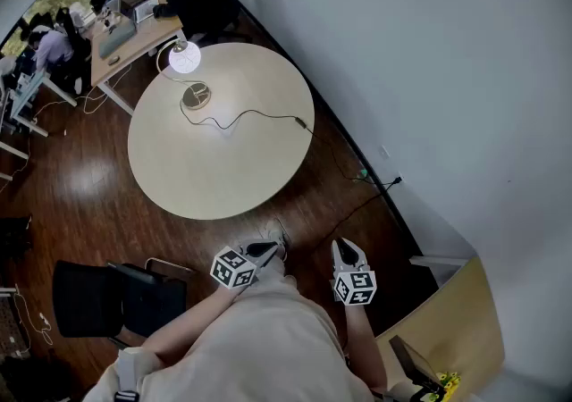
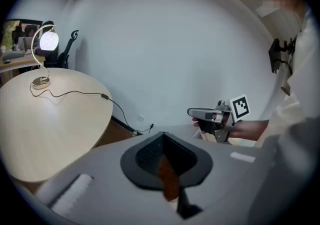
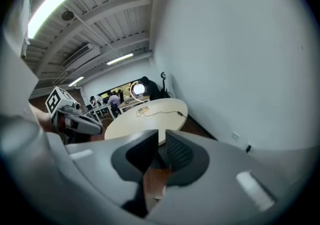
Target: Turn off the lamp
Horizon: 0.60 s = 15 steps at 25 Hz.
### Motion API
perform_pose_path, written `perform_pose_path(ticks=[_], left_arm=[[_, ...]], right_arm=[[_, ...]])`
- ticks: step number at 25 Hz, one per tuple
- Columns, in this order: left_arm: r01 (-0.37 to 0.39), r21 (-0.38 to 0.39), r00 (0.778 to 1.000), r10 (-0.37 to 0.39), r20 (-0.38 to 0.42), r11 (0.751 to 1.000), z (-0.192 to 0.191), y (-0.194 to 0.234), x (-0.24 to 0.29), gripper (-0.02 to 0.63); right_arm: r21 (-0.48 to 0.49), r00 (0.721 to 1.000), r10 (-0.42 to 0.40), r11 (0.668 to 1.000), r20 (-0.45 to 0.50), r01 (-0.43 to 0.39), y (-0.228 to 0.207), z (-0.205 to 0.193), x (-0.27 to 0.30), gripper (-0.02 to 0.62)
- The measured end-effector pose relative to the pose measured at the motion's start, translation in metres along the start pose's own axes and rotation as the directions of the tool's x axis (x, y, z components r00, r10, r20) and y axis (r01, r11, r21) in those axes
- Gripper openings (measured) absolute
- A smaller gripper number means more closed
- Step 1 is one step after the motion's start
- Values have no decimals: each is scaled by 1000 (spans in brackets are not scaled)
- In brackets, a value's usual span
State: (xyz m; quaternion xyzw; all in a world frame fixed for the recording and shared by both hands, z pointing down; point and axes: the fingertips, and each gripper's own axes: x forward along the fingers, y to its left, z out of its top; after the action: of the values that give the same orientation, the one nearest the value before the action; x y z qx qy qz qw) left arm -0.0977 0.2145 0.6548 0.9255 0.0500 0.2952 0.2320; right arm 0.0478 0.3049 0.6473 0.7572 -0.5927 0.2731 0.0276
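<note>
where the head view is read from its left edge, a black chair (image 1: 116,297) stands on the dark wood floor (image 1: 80,186) at 7 o'clock from the round table (image 1: 223,168). the lamp (image 1: 185,58) stands on the table top near its 11 o'clock edge. it is lit, and its curved stem joins a round base (image 1: 196,96). the cable (image 1: 255,114) leaves the base, snakes across the top and drops over the 3 o'clock edge. it carries a small inline block (image 1: 302,124) close to that edge. both grippers are held off the table, at about 5 o'clock from it and well apart from the lamp. the left gripper (image 1: 271,247) has its jaws clenched together at the tips, with nothing between them. the right gripper (image 1: 345,253), at 3 o'clock from the left one, has its jaws released to a narrow gap and is also empty. the table shows through that gap in the right gripper view. a pale wall (image 1: 429,79) fills the right side.
</note>
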Motion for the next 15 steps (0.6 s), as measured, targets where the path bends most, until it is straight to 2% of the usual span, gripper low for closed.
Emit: perform_pose_path(ticks=[6, 15], left_arm=[[6, 19, 1000, -6, -23, 1000, 50, 52, 27, 0], [18, 51, 999, -16, -43, 999, 106, 123, 41, 0]], right_arm=[[16, 999, -49, 999, 2, 49, -49, 40, 56, 37], [1, 998, -62, 998, -13, 62, -68, 88, 143, 38]])
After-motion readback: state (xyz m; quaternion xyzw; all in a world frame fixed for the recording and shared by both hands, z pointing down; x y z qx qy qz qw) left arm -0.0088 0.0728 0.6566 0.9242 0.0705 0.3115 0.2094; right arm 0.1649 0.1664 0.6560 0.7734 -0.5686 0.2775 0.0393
